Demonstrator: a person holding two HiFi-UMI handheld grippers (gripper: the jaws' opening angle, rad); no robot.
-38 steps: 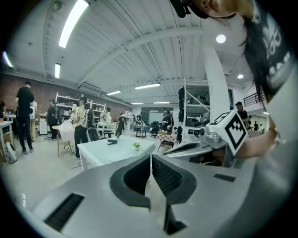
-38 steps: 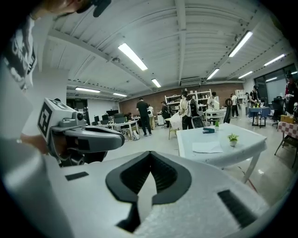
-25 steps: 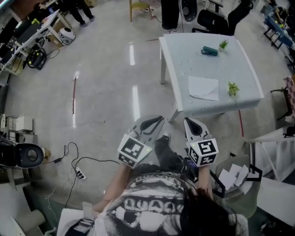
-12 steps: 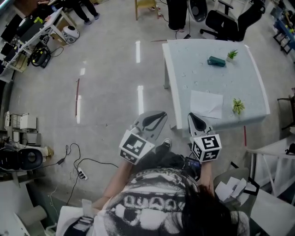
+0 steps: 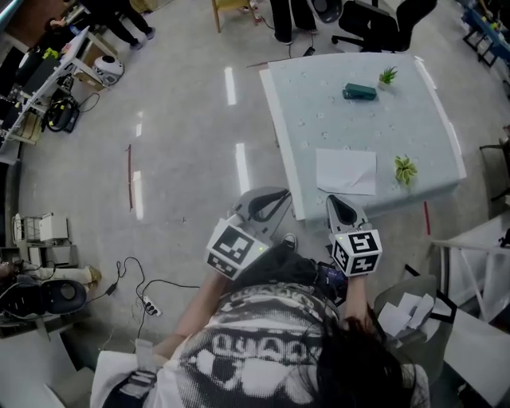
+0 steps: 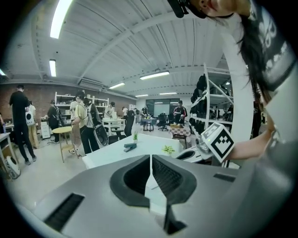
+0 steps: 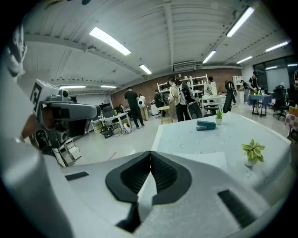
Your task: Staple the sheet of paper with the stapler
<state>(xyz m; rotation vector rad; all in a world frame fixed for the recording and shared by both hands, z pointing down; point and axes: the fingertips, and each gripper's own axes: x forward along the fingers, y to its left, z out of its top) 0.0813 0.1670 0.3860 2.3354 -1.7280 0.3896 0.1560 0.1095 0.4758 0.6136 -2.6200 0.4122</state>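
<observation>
A white sheet of paper (image 5: 346, 171) lies near the front edge of the pale table (image 5: 414, 127). Far across the table sits the teal stapler (image 5: 359, 92). Both grippers are held in front of the person, short of the table. My left gripper (image 5: 273, 197) is shut and empty, over the floor by the table's front left corner. My right gripper (image 5: 338, 202) is shut and empty too, its tip just before the table edge below the paper. In the right gripper view the paper (image 7: 207, 161) shows past the closed jaws and the stapler (image 7: 205, 125) farther off. The left gripper view shows the stapler (image 6: 130, 147) too.
Two small potted plants stand on the table: one (image 5: 388, 76) beside the stapler, one (image 5: 405, 169) right of the paper. Cables and a power strip (image 5: 150, 306) lie on the floor at left. People and chairs (image 5: 374, 24) are beyond the table. A bin with papers (image 5: 406, 315) stands at right.
The person has stepped toward the table, so both grippers are now closer to its front edge. Both stay shut and empty.
</observation>
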